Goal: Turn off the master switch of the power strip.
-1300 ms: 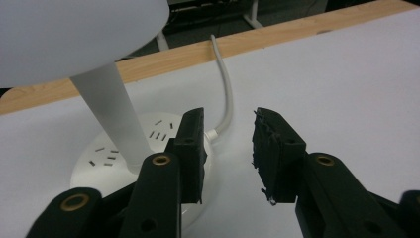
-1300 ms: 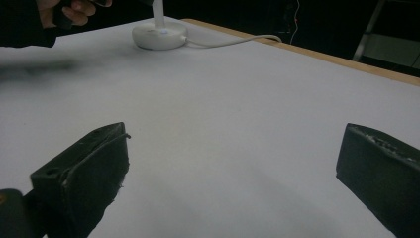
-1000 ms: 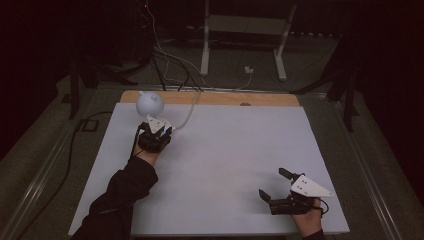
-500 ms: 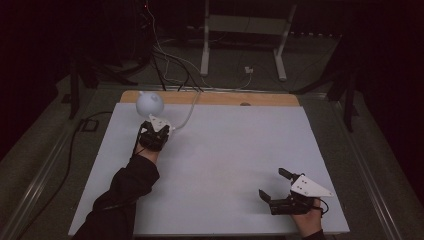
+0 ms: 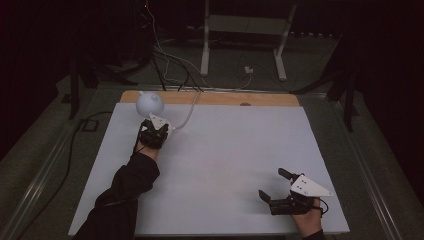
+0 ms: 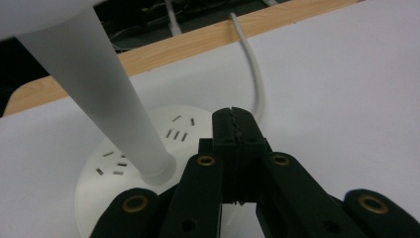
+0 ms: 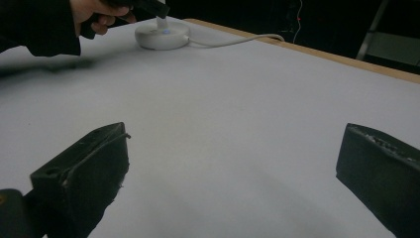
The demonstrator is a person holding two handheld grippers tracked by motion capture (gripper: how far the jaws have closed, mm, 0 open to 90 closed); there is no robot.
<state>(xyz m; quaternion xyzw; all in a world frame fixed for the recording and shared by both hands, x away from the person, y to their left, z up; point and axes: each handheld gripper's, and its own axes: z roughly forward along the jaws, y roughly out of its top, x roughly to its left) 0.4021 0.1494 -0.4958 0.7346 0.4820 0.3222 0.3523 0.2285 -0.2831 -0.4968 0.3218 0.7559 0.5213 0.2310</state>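
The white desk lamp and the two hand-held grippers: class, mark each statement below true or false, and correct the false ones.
1. The left hand-held gripper has its jaws shut over the round base of the white desk lamp. True.
2. The right hand-held gripper is clamped on the lamp's cable. False: its jaws stand wide open over bare white table, with nothing between them.
3. The lamp stands near the far left corner of the table. True.
4. The lamp's cable runs toward the person. False: it runs away over the far wooden edge.
5. A small blue light shows on the base. True, in the right gripper view.
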